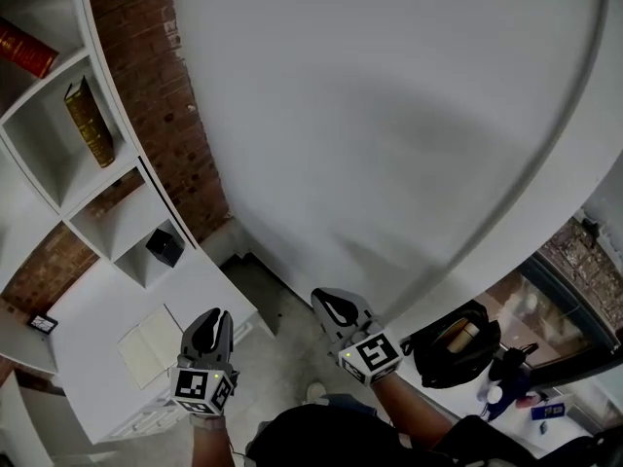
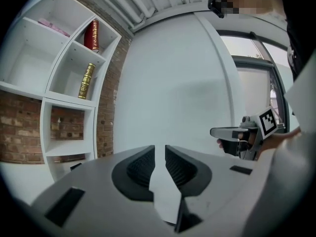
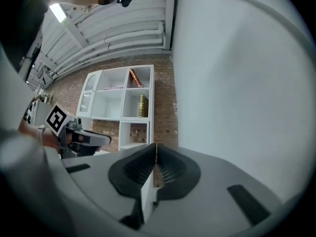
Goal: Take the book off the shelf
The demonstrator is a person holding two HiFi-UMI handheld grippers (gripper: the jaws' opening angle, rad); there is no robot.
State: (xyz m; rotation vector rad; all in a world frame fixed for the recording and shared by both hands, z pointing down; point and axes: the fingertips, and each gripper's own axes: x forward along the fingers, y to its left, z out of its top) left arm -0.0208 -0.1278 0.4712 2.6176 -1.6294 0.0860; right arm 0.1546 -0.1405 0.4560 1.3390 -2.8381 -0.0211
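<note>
White shelf [image 1: 44,156] with gold book [image 1: 89,123]

No word, number or brand is showing clearly enough to be read. The marker cube [image 1: 202,389] of the left hand-held gripper [image 1: 216,317] and the second marker cube [image 1: 373,351], on the right hand-held gripper [image 1: 331,302], are showing black-and-white square patterns without letters. The red book [image 1: 24,49] and the olive book [image 1: 90,123], in compartments along the shelf's [image 1: 39,163] right edge, are carrying gold spine bands too small to read.
</note>
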